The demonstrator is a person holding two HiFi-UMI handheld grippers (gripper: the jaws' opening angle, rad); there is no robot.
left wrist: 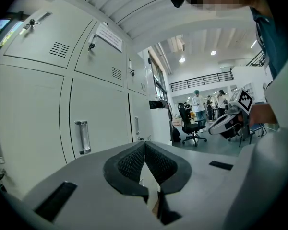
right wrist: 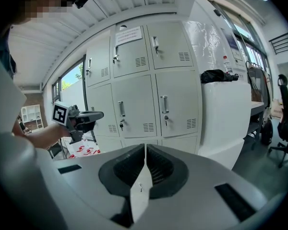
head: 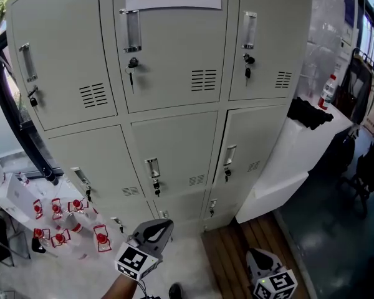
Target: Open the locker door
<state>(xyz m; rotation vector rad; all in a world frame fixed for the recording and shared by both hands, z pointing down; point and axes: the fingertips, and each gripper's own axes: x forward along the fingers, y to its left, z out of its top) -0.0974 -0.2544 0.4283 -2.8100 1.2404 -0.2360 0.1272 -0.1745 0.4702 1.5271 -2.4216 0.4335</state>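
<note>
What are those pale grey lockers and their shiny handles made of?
Pale grey locker doors: probably painted sheet metal, matte, with punched vent slots. Shiny door handle: apparently polished metal or chrome plating, since it reflects light.

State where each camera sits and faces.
Head view: on the person's head, looking down at the lockers; left gripper, right gripper at bottom.
Left gripper view: looks along its shut jaws past the locker fronts; right gripper shows.
Right gripper view: looks along its shut jaws at the lockers; left gripper shows.
Shared: the lockers, in all three.
</note>
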